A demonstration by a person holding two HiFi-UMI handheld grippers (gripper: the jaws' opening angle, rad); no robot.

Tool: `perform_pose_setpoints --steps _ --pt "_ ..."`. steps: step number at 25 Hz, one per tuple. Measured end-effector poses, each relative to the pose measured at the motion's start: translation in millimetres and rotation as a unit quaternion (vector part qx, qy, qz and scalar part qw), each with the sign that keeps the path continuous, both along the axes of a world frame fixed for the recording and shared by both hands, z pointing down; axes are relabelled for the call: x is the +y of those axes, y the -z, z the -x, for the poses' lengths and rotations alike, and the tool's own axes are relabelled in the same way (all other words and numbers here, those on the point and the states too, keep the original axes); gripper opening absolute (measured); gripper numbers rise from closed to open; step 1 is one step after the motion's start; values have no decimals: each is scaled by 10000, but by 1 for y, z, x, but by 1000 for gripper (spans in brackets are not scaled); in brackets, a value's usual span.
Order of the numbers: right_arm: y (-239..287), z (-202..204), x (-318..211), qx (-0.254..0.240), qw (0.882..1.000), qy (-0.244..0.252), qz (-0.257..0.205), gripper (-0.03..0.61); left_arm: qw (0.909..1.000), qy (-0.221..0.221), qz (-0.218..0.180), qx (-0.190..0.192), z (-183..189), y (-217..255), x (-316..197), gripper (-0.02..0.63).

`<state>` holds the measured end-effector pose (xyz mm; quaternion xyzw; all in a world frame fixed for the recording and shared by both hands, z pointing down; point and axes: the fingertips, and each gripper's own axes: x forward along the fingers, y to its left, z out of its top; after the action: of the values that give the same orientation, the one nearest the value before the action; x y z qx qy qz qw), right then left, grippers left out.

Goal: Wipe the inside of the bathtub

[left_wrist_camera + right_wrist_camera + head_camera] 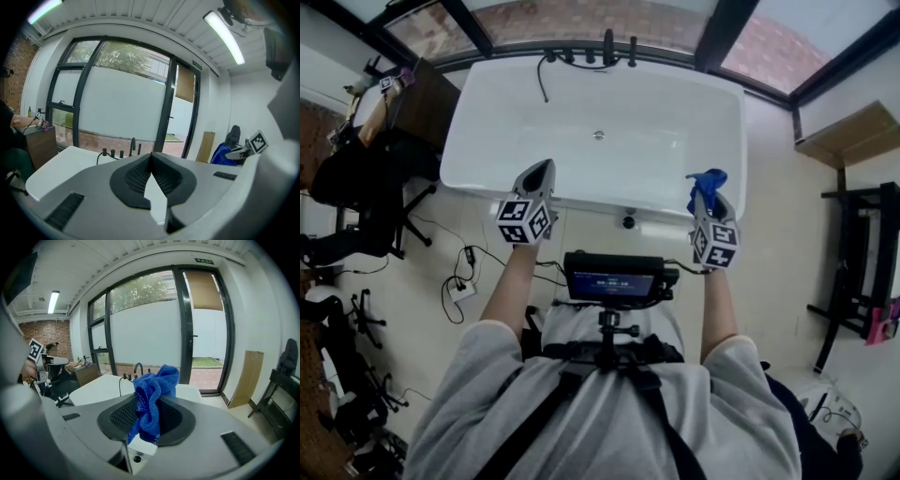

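Risk, slip: the blue cloth [152,404] is held as a loose bunch, so if it is dragged hard along a tub wall, I judge it could pull out of the pinch and drop into the basin.
Risk, scrape: only a small wad stands past the tips. Pressed at a flat angle, the hard claw ends rather than the cloth could meet the white surface.
Risk, snag: the dark taps [607,47] and their hose sit at the far end, and a long stroke that way could catch them.
Right claw [712,199]: pinching the cloth – fabric fills the gap and spills up above the tips. It is held over the near right part of the rim.
Left claw [546,167]: tips pressed together with nothing between them. It is poised over the near left part of the rim.
Bathtub [534,112]: lies crosswise in front of the person – the inside looks plain white, with the drain [598,135] in the middle.
Contact: neither claw appears to touch the tub, as both gripper views look level across it toward the window.
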<state>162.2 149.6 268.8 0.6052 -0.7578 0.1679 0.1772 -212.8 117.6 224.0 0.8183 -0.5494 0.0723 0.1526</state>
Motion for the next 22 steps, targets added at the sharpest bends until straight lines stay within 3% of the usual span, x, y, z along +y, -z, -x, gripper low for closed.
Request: perform_pose_setpoints --steps 22 --pt "-5 -5 8 49 9999 -141 6 110 9998 -137 122 -38 -3 -10 8 -8"
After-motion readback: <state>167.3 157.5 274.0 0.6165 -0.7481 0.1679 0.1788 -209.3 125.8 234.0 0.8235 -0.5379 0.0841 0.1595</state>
